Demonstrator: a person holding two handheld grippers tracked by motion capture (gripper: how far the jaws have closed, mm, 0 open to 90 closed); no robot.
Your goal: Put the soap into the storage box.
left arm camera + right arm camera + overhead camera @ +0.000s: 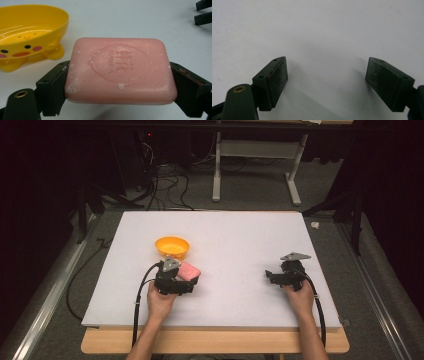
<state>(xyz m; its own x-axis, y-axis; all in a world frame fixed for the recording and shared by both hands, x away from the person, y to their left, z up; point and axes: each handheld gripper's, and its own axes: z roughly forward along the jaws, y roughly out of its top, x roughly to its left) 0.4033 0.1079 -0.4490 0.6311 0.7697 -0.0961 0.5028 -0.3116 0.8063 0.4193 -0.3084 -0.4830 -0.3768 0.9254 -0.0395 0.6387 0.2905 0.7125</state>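
Pink soap (121,71) between left gripper (120,85) fingers (53,87)

White table top (235,235), wooden front edge, yellow duck-faced soap dish (172,247) standing on it

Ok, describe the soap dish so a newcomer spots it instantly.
Start at the white table and look to its left half, just beyond the left gripper, which clamps a pink soap bar. The soap dish stands there: an orange-yellow oval bowl on stubby feet, with a duck face on its side.
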